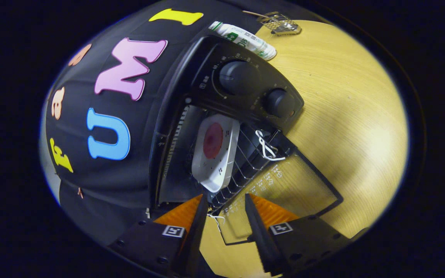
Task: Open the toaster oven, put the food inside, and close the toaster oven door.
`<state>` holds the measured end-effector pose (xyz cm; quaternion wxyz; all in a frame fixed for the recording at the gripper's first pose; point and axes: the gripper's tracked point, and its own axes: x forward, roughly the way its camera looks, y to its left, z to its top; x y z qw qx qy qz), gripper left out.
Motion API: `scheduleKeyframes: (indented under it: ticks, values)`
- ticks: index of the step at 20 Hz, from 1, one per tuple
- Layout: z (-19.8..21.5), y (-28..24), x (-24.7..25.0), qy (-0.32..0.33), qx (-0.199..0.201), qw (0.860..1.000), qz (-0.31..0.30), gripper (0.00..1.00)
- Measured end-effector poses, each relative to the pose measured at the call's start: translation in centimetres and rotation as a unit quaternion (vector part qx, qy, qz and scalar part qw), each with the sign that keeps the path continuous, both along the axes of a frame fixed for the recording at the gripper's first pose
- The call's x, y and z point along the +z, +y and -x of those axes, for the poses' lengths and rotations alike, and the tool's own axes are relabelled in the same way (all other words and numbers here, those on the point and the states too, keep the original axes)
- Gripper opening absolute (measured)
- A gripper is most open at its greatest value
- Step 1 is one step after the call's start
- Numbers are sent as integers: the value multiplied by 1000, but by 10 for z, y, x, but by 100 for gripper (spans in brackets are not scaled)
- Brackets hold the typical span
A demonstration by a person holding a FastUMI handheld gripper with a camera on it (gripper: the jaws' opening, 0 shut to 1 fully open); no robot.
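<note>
The black toaster oven [245,81] stands open on the wooden table [354,116], its glass door [296,181] folded down flat. Inside, a white dish [218,170] with a round red piece of food [213,139] rests on the wire rack [245,166]. My gripper [225,202] is open just in front of the oven's mouth, and a corner of the lowered door lies between its two fingers. A thin white string [215,218] hangs by the left finger, and another white string [267,147] is looped on the rack near the door hinge.
Two dark knobs [238,77] sit on the oven's control panel. Behind the oven lies a white and green package [245,38], and a small wire metal piece [282,24] lies further back on the table. The black cloth wall [102,181] is close beside the oven.
</note>
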<state>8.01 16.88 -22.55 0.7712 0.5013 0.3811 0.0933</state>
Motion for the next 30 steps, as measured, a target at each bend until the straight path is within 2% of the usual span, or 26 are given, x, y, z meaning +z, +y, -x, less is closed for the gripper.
scheduleKeyframes:
  ticks: [1,4,7,10,14,18,20,23,28,30]
  values:
    - [11,3,2,-8,16,1000,12,100]
    - [44,-2,1,-19,58,997,55,98]
    - [65,-3,-1,-45,102,987,120,98]
    - [79,2,-1,-77,155,968,180,98]
    - [88,-2,-12,-100,191,938,272,99]
    - [91,-11,-30,-84,191,918,336,99]
    - [96,-13,-46,-62,204,908,361,99]
    - [102,-26,-77,-27,219,883,414,99]
    - [101,-17,-97,-34,240,858,454,99]
    - [99,-12,-101,-35,242,852,464,99]
